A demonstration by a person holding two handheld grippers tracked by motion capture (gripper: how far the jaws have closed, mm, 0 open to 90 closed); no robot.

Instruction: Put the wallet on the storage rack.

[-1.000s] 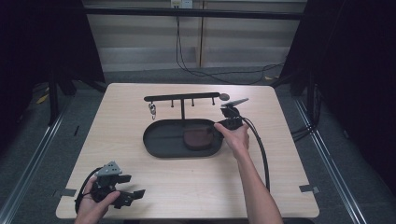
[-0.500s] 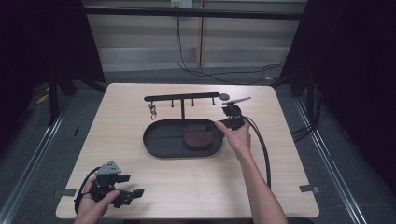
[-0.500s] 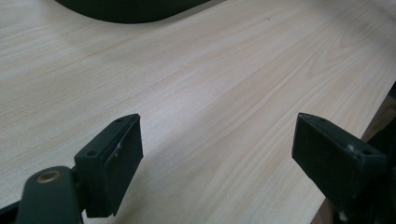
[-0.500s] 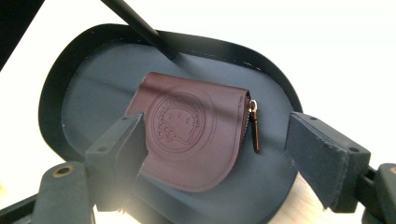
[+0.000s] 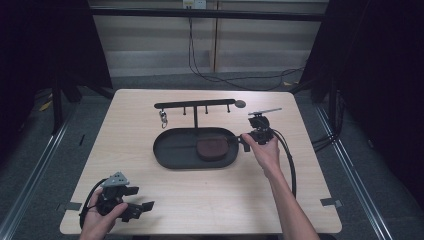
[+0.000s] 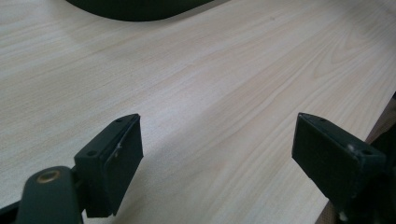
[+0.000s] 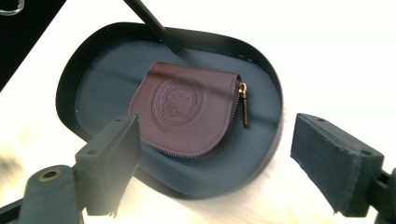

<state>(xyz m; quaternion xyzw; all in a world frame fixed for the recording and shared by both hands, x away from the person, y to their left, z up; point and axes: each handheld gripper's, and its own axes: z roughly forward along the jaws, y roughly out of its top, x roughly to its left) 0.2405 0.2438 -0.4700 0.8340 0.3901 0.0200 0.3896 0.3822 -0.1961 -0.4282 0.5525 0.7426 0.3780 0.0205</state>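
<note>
A dark brown zip coin purse point(image 7: 187, 109) lies flat in the black oval tray point(image 7: 271, 79), its gold zipper pull point(image 7: 243, 107) toward the tray's right end. In the high view the purse point(image 5: 212, 148) sits right of the tray's point(image 5: 170, 160) middle. My right gripper point(image 5: 245, 141) hovers just off the tray's right end, pointing at the purse. Its jaws have just been opening and stand wide, with nothing between the pads point(image 7: 217, 128). My left gripper point(image 5: 141, 198) rests in a hand at the table's front left, open over bare wood point(image 6: 217, 135).
A black hook rack point(image 5: 197, 106) stands behind the tray with a key ring point(image 5: 163, 119) hanging at its left end; its post point(image 7: 149, 21) rises from the tray's far rim. The right gripper's cable point(image 5: 290, 165) trails along the forearm. The table edge lies close to the left gripper.
My right gripper has drawn back a little to the right, away from the tray. The purse stays in the tray. The left hand has kept still.
</note>
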